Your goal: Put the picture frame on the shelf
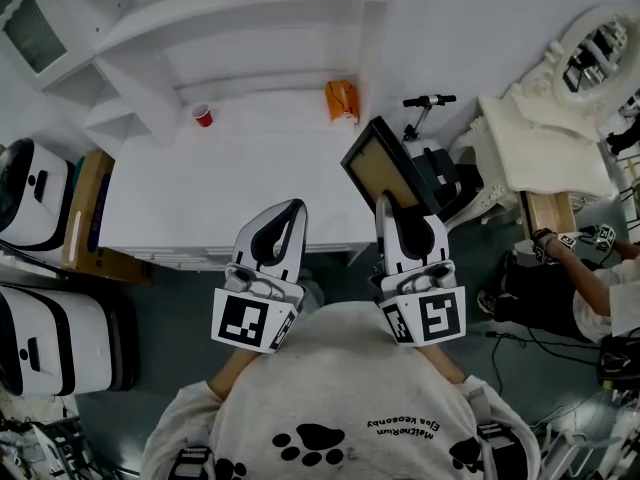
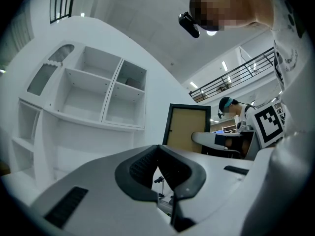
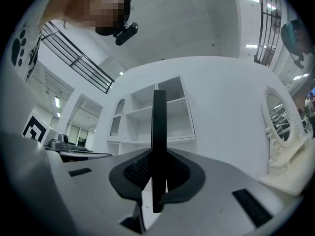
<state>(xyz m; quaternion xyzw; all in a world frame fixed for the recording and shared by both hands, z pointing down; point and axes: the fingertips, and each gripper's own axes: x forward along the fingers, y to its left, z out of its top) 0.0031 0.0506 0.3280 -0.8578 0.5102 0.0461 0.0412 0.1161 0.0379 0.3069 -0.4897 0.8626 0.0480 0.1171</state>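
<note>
- A white shelf of flat, matte panels stands at the far side. It is divided into square compartments, with an arched section at its left end.
- Below it a smooth white table is spread, plain and rectangular.
- At the far right an oval mirror is seen, set in a carved cream surround on a cream dresser.
- A brown cardboard box is propped on edge just beside the table's left end.
- The frame is a flat rectangle with a narrow black border and a plain tan panel.
- It is held in the air by the table's right end, clear of the shelf and touching no surface.
- It is kept upright with its long axis about vertical. The tan face is turned left toward the left gripper, and the thin black edge is seen end-on in the right gripper view.
- The right gripper has grey shells and ribbed black pads. Its jaws are clamped on the frame near its lower end, one pad on each face.
- The left gripper's jaws are brought together at their tips, and nothing is held between them. It is raised over the table's near edge, just left of the right gripper.
- A crumpled orange bag is set at the table's far right.
- A small red cup is stood upright on the far left of the table.
</note>
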